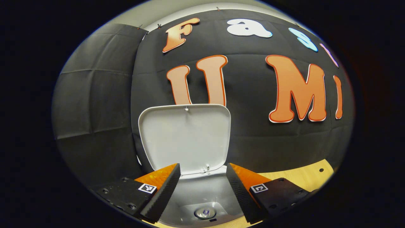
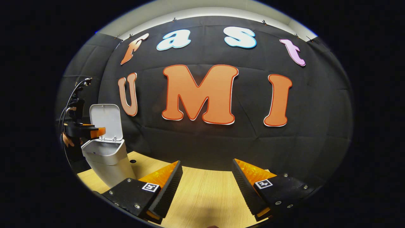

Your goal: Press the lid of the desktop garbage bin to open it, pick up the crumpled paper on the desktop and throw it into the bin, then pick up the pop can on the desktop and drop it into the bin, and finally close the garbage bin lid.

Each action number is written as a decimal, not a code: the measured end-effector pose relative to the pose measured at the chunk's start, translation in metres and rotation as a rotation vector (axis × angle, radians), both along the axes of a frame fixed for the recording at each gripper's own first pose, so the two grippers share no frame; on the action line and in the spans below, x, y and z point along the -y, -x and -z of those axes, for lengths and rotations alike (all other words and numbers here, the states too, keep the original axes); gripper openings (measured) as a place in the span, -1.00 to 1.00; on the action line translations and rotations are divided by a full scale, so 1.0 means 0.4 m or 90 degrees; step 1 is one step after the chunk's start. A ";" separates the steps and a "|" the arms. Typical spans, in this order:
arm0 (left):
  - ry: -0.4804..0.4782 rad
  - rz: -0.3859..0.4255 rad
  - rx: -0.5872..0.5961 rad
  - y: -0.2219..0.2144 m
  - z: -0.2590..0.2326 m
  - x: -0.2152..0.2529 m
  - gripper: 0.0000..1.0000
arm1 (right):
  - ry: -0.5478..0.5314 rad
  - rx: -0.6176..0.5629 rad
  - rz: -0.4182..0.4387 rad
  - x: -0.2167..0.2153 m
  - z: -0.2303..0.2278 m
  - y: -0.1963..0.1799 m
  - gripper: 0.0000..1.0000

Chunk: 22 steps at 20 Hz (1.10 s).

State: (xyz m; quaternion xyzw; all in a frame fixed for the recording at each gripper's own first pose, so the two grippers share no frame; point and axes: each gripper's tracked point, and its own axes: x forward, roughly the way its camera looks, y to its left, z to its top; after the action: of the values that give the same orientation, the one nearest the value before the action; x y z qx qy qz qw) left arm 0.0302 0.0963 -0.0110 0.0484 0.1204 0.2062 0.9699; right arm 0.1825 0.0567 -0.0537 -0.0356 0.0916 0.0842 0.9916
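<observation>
The white desktop bin [image 1: 202,193] stands open below me, its lid [image 1: 185,136] raised upright against the booth wall. At the bottom of the bin lies a pop can [image 1: 205,212], seen end-on. My left gripper [image 1: 202,165] hovers open over the bin's mouth with nothing between its fingers. In the right gripper view the same bin [image 2: 109,164] stands at the far left with its lid [image 2: 106,122] up, and the left gripper [image 2: 95,131] hangs just above its rim, held by a hand [image 2: 66,139]. My right gripper [image 2: 207,161] is open and holds nothing above the wooden table [image 2: 205,190].
The wooden table [image 1: 300,177] runs to the right of the bin, with a small round hole [image 2: 133,161] in it near the bin's base. The black cloth wall stands close behind the bin. Cables rise from the left gripper at the far left.
</observation>
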 end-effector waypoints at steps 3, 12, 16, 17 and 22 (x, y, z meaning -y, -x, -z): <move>0.007 -0.001 0.030 -0.004 -0.078 -0.002 0.83 | 0.001 0.004 -0.002 -0.002 -0.008 0.005 0.87; -0.016 0.000 0.077 -0.046 -0.324 -0.041 0.82 | -0.007 0.013 -0.006 0.003 -0.030 0.019 0.88; -0.009 0.004 0.078 -0.107 -0.391 -0.072 0.82 | -0.013 0.017 -0.005 0.008 -0.038 0.022 0.88; 0.000 -0.001 0.076 -0.124 -0.399 -0.088 0.82 | -0.012 0.017 -0.005 0.007 -0.039 0.025 0.88; 0.028 -0.008 0.041 -0.194 -0.407 -0.146 0.84 | -0.009 0.019 -0.005 0.014 -0.042 0.037 0.88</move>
State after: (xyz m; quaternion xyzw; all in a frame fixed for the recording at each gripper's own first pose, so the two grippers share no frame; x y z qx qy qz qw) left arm 0.1077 0.1546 0.1520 0.0199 0.0941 0.2111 0.9727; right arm 0.1676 0.0513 -0.0370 -0.0303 0.0761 0.0881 0.9927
